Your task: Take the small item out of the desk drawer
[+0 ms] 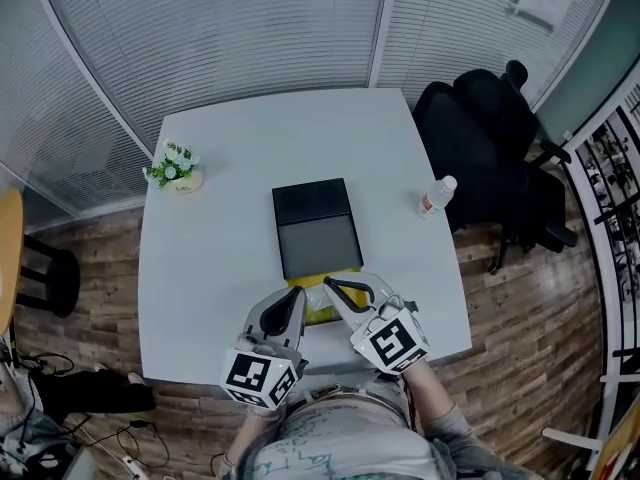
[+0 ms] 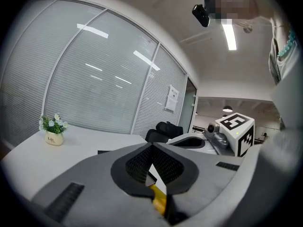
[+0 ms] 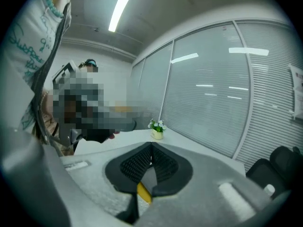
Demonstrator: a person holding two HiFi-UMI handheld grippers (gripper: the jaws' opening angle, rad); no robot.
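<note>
From where I stand, the left tongs (image 1: 299, 296) are pressed together. In the left gripper view the ribbed pads meet at the tip with nothing pinched between them. The right tongs (image 1: 328, 284) are the same, pads shut tight on each other and empty. The two pairs sit side by side over the near edge of the desk (image 1: 200, 268), tips angled in toward one another and close, though I can't tell if they touch.

Right under those tips is a yellow thing (image 1: 318, 315), flat and low. It shows between and just beyond the two pairs of tongs, and each gripper view catches a sliver of it through the gap below its own pads (a yellow wedge and no more). Neither pair grips it. A small pale patch lies on it close to the right tongs' tip, too blurred to name.

The yellow thing butts against the near end of a dark box (image 1: 315, 223) in the middle of the desk. The box's far half is black and its near half a paler grey. Whether the yellow thing lies in a pulled-out part of the box or on the desk itself, I can't tell.

Further out, a small potted plant (image 1: 175, 168) stands at the far left corner. A bottle (image 1: 437, 196) lies at the right edge, and a black chair (image 1: 490, 158) stands just past it.
</note>
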